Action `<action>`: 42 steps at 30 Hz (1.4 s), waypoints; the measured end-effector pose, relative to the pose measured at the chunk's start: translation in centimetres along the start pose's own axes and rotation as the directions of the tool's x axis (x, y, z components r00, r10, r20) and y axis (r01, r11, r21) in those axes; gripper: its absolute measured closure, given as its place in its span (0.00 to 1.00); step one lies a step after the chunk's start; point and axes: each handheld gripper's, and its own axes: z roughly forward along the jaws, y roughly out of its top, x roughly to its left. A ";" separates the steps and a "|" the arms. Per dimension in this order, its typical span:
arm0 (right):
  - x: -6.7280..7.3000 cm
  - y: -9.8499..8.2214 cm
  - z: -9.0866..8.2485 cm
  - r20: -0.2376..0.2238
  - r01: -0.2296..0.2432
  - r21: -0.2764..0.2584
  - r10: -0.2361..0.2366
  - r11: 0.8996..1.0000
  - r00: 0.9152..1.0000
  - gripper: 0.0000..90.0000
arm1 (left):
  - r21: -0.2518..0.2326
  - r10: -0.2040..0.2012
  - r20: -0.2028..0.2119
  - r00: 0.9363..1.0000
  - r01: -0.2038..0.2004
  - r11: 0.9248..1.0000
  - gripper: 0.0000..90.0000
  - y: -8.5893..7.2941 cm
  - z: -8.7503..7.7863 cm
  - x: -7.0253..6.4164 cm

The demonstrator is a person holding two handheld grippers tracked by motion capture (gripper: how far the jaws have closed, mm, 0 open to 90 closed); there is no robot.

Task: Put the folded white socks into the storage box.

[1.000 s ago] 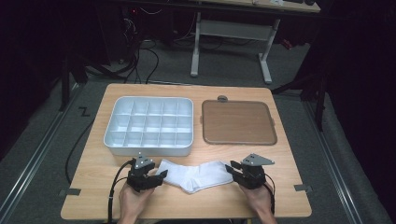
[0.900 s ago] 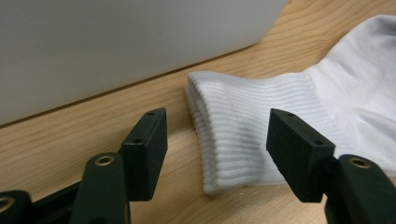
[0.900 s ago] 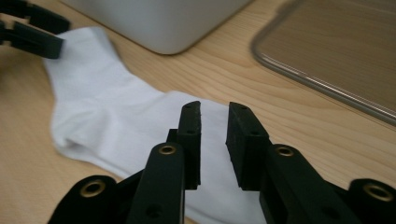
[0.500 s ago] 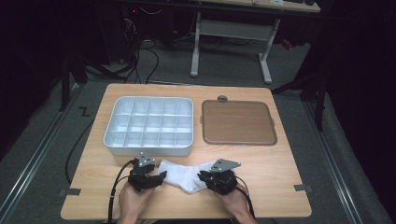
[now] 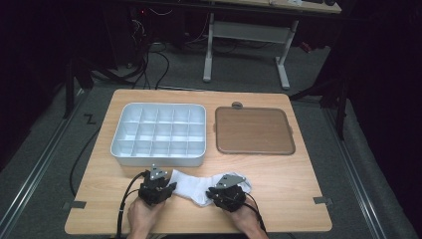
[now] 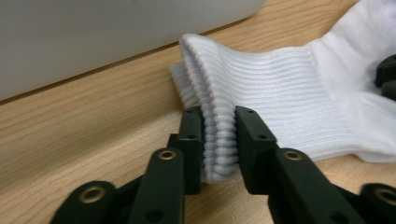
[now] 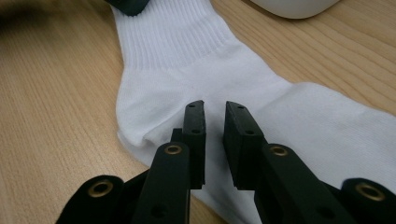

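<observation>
A white sock (image 5: 196,185) lies flat near the table's front edge. My left gripper (image 6: 218,135) holds its ribbed cuff (image 6: 215,154); the jaws have just been closing and the pads now squeeze the cuff's folded edge. In the high view the left gripper (image 5: 168,187) sits at the sock's left end. My right gripper (image 7: 215,112) rests on the sock (image 7: 187,60) near the heel. Its jaws drew nearly together and have just eased open a little, with a narrow strip of fabric between them. From above, the right gripper (image 5: 213,192) is at the sock's middle.
A grey compartment tray (image 5: 124,144) stands just behind the sock on the left. A brown flat tray (image 5: 254,130) lies at the back right, with a small round knob (image 5: 237,105) behind it. Bare wood (image 5: 288,189) lies to the right of the hands.
My right hand has slid left, from the sock's right end to its middle. The left hand has stayed at the cuff.
</observation>
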 end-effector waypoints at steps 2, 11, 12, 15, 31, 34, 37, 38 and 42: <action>0.1 0.0 0.0 0.003 0.007 -0.002 -0.007 1.000 1.000 0.88 | -0.004 -0.014 0.020 1.000 0.014 1.000 0.85 0.0 -0.1 0.2; -0.3 0.0 0.0 -0.026 0.016 0.002 -0.015 1.000 1.000 0.89 | -0.021 -0.015 0.070 0.997 0.016 1.000 0.88 0.9 -1.3 -0.3; -0.4 0.1 0.0 -0.034 0.007 0.011 -0.007 1.000 0.999 0.89 | -0.022 -0.022 0.076 0.997 0.024 0.999 0.88 1.1 -1.4 -0.4; -0.9 0.4 0.1 -0.066 0.007 0.024 -0.005 1.000 0.998 0.90 | -0.029 -0.038 0.093 0.995 0.040 0.999 0.88 1.8 -1.5 -0.6; -0.2 1.1 0.9 -0.057 0.040 0.023 -0.038 0.999 0.998 0.90 | -0.099 -0.077 0.202 0.976 0.099 0.990 0.88 3.6 -3.4 -2.4; 0.2 1.4 1.1 -0.058 0.041 0.035 -0.039 0.999 0.998 0.90 | -0.102 -0.069 0.210 0.975 0.092 0.991 0.88 3.7 -3.7 -2.7; 0.3 1.9 1.5 -0.066 0.069 0.036 -0.066 0.997 0.996 0.90 | -0.105 -0.072 0.211 0.975 0.096 0.990 0.88 3.9 -3.9 -2.7; 0.4 2.0 1.6 -0.066 0.075 0.037 -0.072 0.996 0.995 0.90 | -0.106 -0.072 0.215 0.974 0.097 0.990 0.88 3.9 -4.0 -2.7; 0.9 2.5 2.1 -0.071 0.083 0.039 -0.080 0.996 0.994 0.90 | -0.105 -0.092 0.232 0.968 0.119 0.987 0.88 4.2 -4.1 -2.9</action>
